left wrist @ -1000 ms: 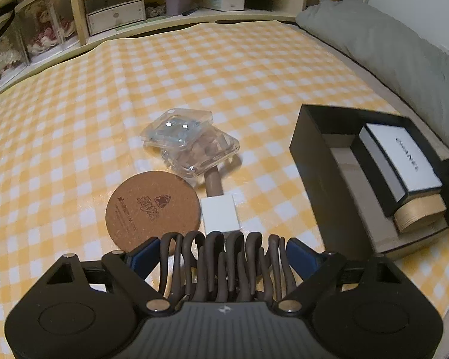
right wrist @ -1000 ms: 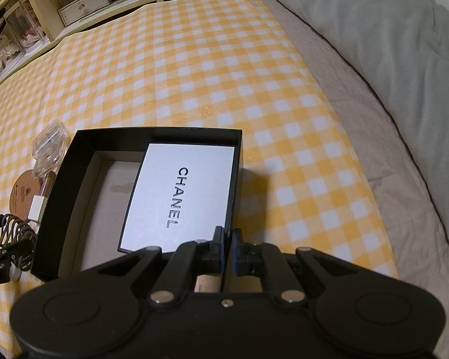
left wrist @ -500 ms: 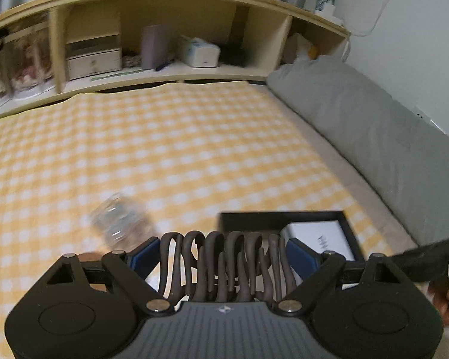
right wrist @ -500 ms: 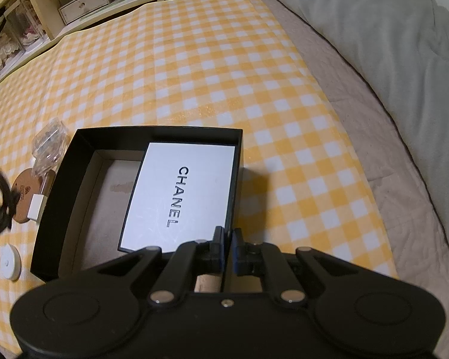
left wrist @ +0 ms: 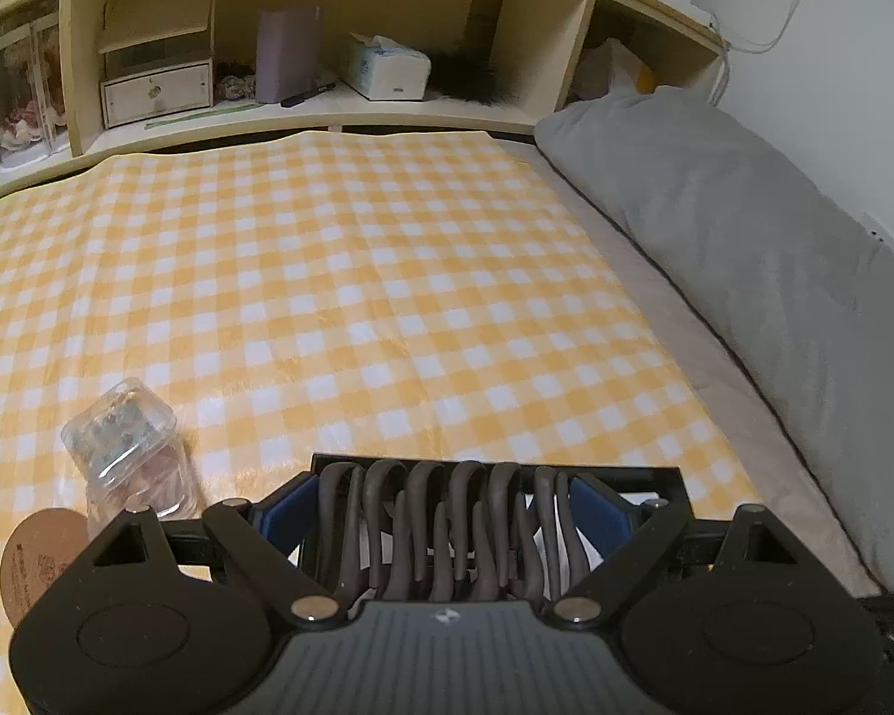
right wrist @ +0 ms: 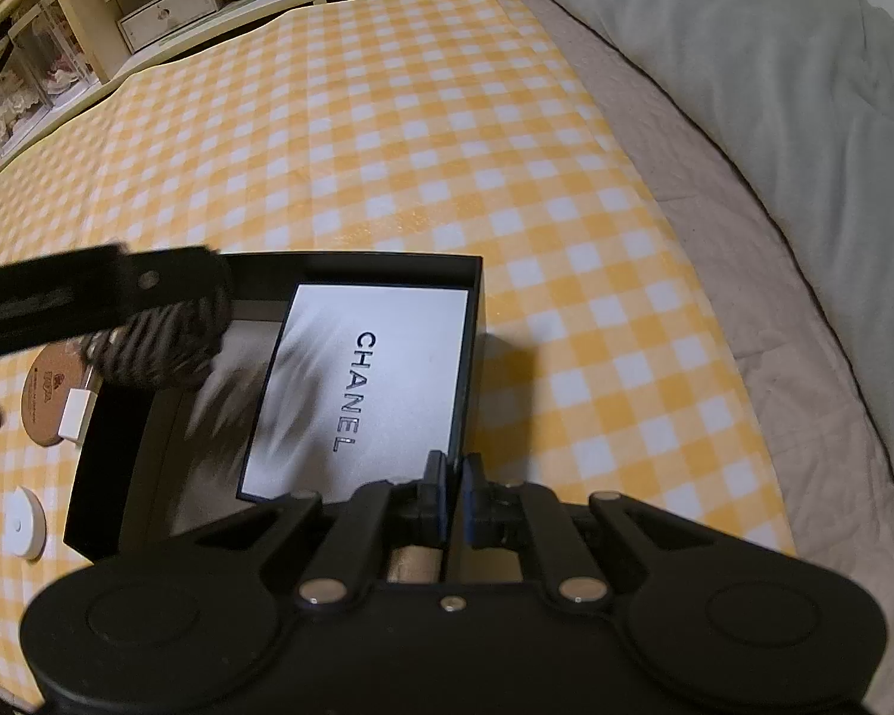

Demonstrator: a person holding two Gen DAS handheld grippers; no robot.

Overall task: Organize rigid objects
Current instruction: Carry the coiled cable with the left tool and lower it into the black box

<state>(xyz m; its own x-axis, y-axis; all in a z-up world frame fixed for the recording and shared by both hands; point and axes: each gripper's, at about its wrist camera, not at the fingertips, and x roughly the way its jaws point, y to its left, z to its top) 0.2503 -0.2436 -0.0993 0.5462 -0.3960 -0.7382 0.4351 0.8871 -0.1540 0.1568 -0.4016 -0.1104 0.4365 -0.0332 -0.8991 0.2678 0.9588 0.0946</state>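
The right gripper point(right wrist: 453, 488) stays pinched on the near wall of the black box point(right wrist: 471, 357), while the left gripper point(left wrist: 444, 512), clamping the dark claw clip point(left wrist: 447, 524), has carried it from the cloth to above the box, so release probably comes next.

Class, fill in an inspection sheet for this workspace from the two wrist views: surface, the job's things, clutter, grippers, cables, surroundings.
Surface: yellow-and-white checked cloth spread on a bed.
Job's things: dark wavy hair clip; open black box holding a white Chanel box; clear plastic case, cork coaster, white block and white round disc on the cloth.
Clutter: nothing seen.
Grippers: left gripper shut on the clip, over the box; right gripper clamps the box's near wall.
Cables: white cord on the wall.
Surroundings: grey pillow, wooden shelf with tissue box.
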